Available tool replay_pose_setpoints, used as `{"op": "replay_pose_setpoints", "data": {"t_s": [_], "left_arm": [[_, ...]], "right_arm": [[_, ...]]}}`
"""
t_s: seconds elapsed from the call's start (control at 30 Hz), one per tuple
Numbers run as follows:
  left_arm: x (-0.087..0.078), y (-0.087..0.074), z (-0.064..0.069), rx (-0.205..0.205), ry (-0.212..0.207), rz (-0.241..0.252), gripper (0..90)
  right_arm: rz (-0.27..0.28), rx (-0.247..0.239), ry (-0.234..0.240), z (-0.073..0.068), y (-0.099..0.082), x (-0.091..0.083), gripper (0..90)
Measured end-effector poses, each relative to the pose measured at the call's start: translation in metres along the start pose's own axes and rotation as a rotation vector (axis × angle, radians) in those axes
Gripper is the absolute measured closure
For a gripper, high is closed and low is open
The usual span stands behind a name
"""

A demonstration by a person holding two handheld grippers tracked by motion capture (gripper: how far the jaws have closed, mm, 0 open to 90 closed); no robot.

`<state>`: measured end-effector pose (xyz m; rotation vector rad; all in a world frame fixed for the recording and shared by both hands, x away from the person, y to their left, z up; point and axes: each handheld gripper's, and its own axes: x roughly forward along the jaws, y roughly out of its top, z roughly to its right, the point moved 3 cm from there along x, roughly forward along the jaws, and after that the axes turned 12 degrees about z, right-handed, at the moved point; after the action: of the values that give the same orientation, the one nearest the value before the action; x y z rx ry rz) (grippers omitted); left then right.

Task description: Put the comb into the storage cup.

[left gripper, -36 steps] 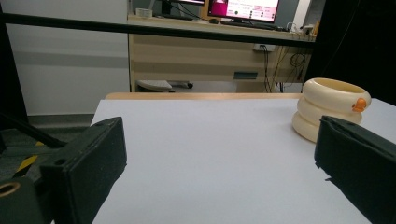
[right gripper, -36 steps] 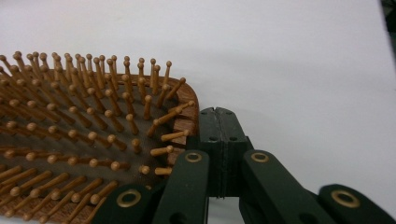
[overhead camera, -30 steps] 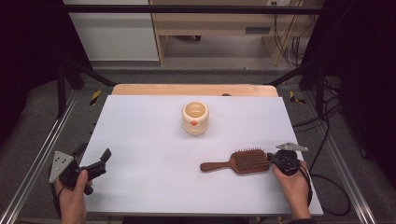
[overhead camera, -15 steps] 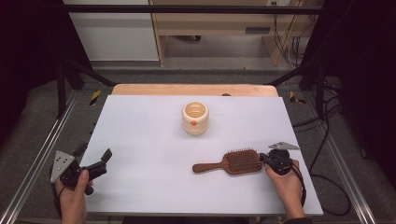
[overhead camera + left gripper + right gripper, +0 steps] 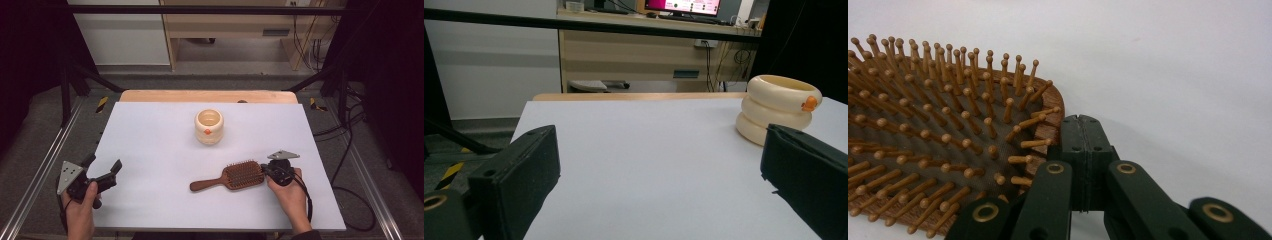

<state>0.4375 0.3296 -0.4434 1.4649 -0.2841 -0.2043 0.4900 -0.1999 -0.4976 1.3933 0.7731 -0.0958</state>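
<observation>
The wooden hairbrush [image 5: 235,176] lies bristles-up on the white table [image 5: 150,140], nearer the person than the cream ringed cup [image 5: 209,126] and slightly to its right, handle pointing left. The right gripper [image 5: 267,172] rests against the rounded end of the brush head; its jaws are closed flat against each other, with nothing between them, and touch the brush rim [image 5: 1050,127]. The left gripper [image 5: 102,169] sits well left of the cup, near the table's front-left corner, jaws spread wide apart and empty.
</observation>
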Motion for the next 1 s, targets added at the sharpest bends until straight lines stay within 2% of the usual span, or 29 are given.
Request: {"op": "replay_pose_setpoints", "data": {"t_s": [0.4,0.6,1.0], "left_arm": [[0.002,-0.002,0.004,0.003,-0.002,-0.011,2.5],[0.002,-0.002,0.006,0.009,-0.001,-0.016,2.5],[0.002,-0.003,0.006,0.009,-0.002,-0.017,2.6]], "right_arm": [[-0.012,-0.033,0.041,-0.033,0.008,0.017,90.0],[-0.017,-0.048,0.059,-0.047,0.010,0.020,90.0],[-0.028,-0.029,0.059,-0.053,0.010,0.019,90.0]]}}
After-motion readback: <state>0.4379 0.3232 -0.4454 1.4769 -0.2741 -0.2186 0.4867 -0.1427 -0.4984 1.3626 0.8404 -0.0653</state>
